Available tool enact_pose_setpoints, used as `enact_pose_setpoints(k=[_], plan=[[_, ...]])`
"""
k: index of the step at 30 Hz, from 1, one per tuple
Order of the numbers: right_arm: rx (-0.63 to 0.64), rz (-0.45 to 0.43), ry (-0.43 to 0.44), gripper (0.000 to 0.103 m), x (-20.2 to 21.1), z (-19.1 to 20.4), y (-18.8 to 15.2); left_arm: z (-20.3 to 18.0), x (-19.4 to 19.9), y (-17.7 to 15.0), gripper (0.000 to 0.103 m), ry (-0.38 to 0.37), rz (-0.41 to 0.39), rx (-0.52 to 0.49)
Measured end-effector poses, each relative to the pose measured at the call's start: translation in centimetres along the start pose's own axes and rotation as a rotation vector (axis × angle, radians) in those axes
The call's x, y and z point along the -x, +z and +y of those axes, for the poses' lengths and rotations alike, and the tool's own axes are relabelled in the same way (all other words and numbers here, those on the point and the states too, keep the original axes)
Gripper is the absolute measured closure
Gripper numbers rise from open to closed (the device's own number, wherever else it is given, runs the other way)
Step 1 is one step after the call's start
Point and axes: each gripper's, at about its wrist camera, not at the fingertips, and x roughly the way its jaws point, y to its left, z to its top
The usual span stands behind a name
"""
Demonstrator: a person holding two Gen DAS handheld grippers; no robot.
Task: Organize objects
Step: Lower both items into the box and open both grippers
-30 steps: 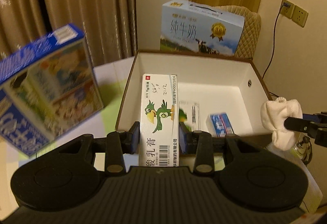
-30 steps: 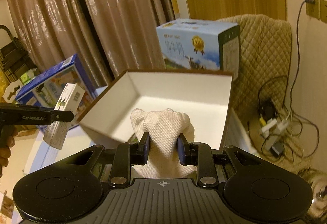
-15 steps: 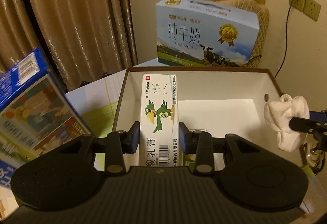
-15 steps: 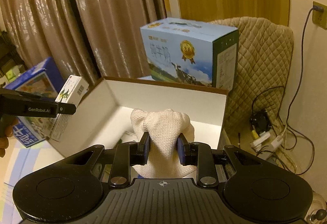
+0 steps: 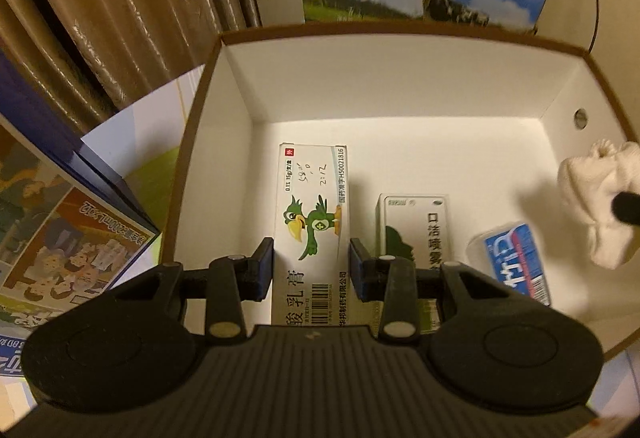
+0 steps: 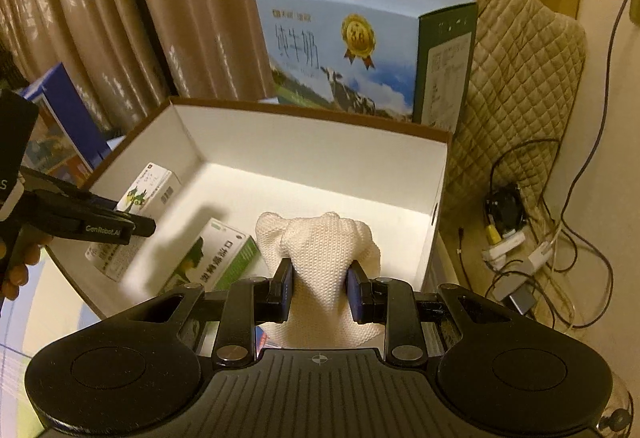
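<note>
My left gripper (image 5: 311,267) is shut on a white ointment box (image 5: 314,222) with a green parrot on it, held low inside the brown-rimmed white storage box (image 5: 400,86) near its left wall. My right gripper (image 6: 319,289) is shut on a rolled white knitted cloth (image 6: 320,262) over the right part of the same storage box (image 6: 320,142). On the box floor lie a green and white medicine box (image 5: 416,226) and a blue and white packet (image 5: 516,262). The cloth (image 5: 596,198) shows at the right edge of the left wrist view, and the ointment box (image 6: 136,214) at the left of the right wrist view.
A light blue milk carton case (image 6: 360,50) stands behind the storage box, against a quilted chair back (image 6: 520,78). A dark blue printed carton (image 5: 60,238) stands left of the box. Curtains hang behind. Cables and plugs (image 6: 516,238) lie on the floor at right.
Both grippers have gone forward and down into the storage box. The ointment box now sits low near the box floor, and the cloth hangs over the box's right side.
</note>
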Motion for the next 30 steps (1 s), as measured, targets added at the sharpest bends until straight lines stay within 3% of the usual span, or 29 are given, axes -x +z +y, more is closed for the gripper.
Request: enact_pose_setpoints(k=[12, 24, 30], plan=[[0.052, 0.052, -0.040, 0.078, -1.7, 0.2, 0.2, -0.3, -2.8, -0.2, 0.069, -0.002, 0.076, -0.014], [0.086, 0.072, -0.070, 0.078, -2.2, 0.2, 0.5, 0.9, -0.7, -0.4, 0.060, -0.034, 0.040, 0.022], [0.112, 0.050, -0.082, 0.077, -2.0, 0.5, 0.7, 1.1, 1.2, -0.6, 0.041, -0.032, -0.005, 0.037]])
